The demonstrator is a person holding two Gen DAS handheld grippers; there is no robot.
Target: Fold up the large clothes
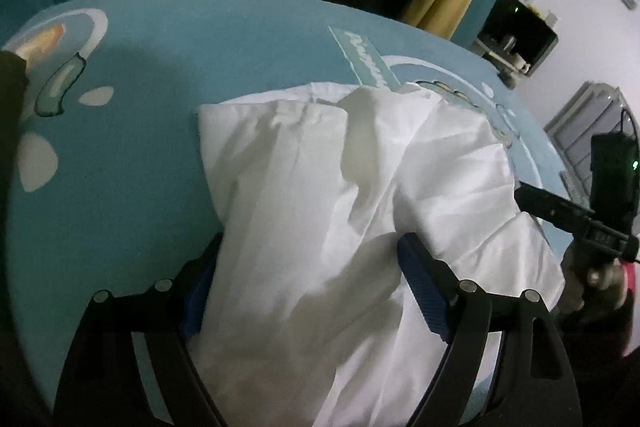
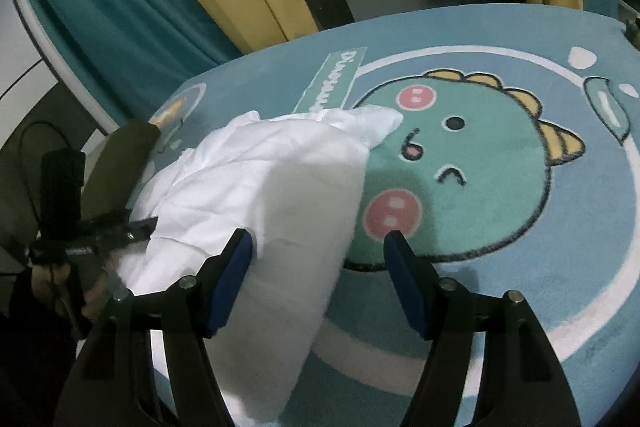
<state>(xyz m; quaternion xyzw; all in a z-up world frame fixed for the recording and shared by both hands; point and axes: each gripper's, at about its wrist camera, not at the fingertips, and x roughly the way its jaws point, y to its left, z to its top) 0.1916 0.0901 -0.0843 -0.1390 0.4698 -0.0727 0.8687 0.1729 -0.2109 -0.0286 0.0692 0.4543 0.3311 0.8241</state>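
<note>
A blue dinosaur rug (image 2: 500, 187) carries the white garment (image 1: 320, 207), bunched left of the dinosaur's face. Left tongs (image 1: 308, 267) and right tongs (image 2: 316, 259) both gape, straddling loose cloth (nothing pinched). Closing now risks grabbing several layers toward 12 o'clock, skewing the fold.

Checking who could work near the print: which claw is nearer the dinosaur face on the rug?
Right. The right claw hangs open at the dinosaur face's edge; the left claw straddles the white garment farther away.
</note>
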